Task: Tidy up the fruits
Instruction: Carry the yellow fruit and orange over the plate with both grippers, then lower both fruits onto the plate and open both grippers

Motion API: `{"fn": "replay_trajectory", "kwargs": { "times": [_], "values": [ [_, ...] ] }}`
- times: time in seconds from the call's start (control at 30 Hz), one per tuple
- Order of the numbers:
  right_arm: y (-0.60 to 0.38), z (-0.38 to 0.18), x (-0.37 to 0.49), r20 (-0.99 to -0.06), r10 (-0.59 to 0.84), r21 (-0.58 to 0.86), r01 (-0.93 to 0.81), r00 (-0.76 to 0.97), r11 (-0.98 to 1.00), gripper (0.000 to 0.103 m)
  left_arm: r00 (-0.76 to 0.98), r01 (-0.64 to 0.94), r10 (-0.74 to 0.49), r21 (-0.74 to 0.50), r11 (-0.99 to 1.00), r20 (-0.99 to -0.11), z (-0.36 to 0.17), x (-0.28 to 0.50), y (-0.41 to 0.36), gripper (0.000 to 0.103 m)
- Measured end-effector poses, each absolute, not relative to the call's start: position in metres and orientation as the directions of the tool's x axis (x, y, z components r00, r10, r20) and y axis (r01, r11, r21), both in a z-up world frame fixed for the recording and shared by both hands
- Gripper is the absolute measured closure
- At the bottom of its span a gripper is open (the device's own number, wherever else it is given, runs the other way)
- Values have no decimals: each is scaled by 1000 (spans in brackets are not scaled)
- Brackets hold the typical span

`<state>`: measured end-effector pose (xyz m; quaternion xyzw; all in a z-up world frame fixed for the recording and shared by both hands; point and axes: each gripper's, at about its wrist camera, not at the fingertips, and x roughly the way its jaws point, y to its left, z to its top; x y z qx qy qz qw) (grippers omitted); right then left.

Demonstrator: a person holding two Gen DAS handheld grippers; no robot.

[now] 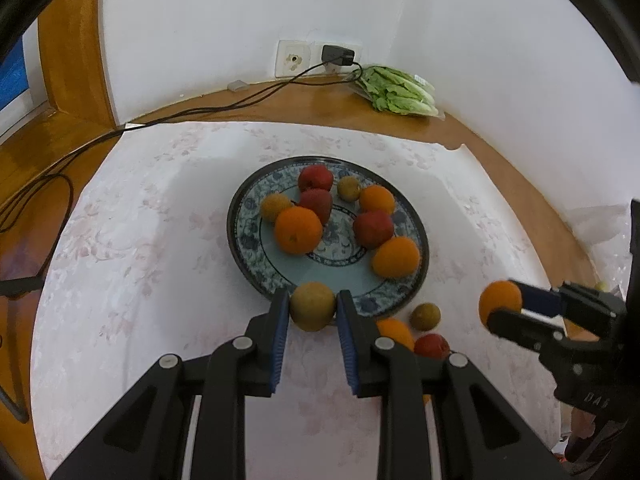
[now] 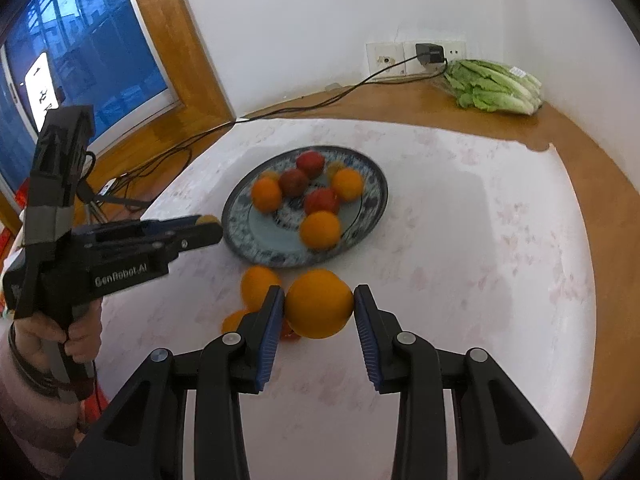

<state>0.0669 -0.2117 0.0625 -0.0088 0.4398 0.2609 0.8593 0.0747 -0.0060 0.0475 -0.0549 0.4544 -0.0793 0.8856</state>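
Note:
A blue-patterned plate (image 1: 248, 240) holds several fruits: oranges, red apples and small brownish-yellow fruits; it also shows in the right wrist view (image 2: 240, 232). My left gripper (image 1: 313, 308) is shut on a brownish-yellow fruit (image 1: 312, 306) just above the plate's near rim. My right gripper (image 2: 319, 306) is shut on an orange (image 2: 319, 304) held above the cloth in front of the plate; it shows at the right of the left wrist view (image 1: 500, 304). Loose fruits lie on the cloth near the plate: an orange (image 1: 394, 332), a red apple (image 1: 431, 346) and a small brownish fruit (image 1: 425, 316).
A white flowered cloth (image 1: 160, 240) covers the wooden table. A bag of lettuce (image 1: 396, 90) lies at the back by the wall. A charger in a wall socket (image 1: 338, 55) trails a black cable (image 1: 200, 110) across the table's back left. A window (image 2: 80, 40) is at left.

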Motion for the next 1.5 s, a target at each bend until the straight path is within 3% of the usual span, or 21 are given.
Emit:
{"fn": "replay_trajectory", "kwargs": {
  "times": [0.67,1.4,1.5],
  "values": [
    [-188,41,132,-756,380,124,-454,533,882,66,552,71,-158,-142,987,-819,22,109,-16,78],
    [-182,28,157,-750,422,208,-425,509,881,66,560,53,-133,-125,991,-818,15,127,-14,78],
    [-184,27,158,-748,433,229,-418,503,879,65,556,48,-139,-135,990,-820,16,128,-13,74]
  ]
}}
